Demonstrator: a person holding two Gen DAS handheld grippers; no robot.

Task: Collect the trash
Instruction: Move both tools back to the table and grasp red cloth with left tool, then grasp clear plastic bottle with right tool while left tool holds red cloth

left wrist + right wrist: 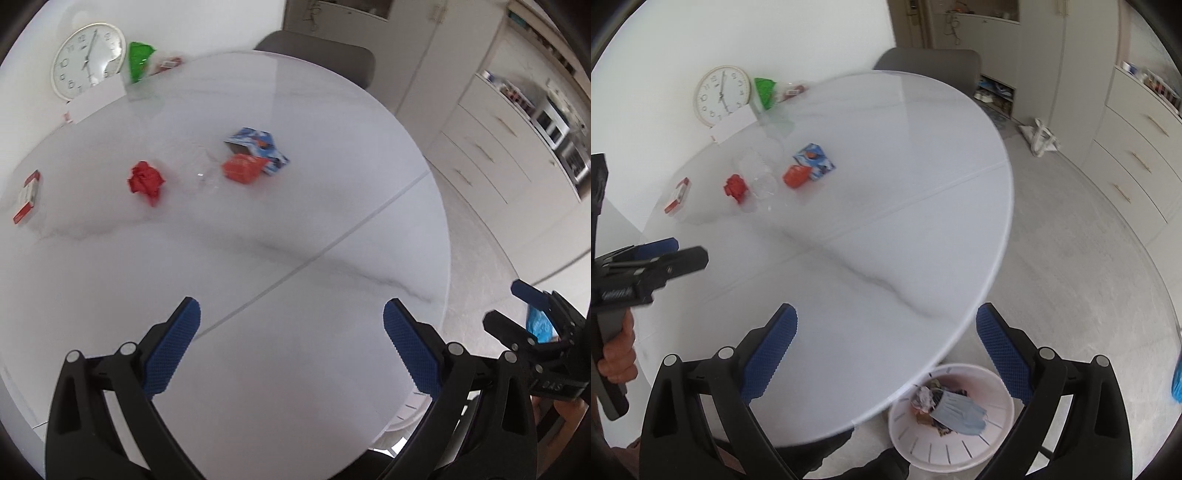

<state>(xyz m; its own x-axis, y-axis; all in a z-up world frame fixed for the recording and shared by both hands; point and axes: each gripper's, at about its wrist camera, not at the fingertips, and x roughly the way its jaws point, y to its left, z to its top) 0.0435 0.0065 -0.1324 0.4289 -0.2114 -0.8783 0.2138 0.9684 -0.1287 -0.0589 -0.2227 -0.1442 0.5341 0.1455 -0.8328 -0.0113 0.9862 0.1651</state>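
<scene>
Trash lies on the far half of a round white marble table: a crumpled red paper ball, a clear plastic cup on its side, an orange-red packet against a blue carton, and a small red-and-white box. A white bin holding a blue face mask and scraps stands on the floor under the near table edge. My left gripper is open above the near tabletop. My right gripper is open over the table edge above the bin.
A wall clock leans at the table's far side beside a white card and a green bag. A grey chair stands behind the table. Drawers line the right wall. A tote bag lies on the floor.
</scene>
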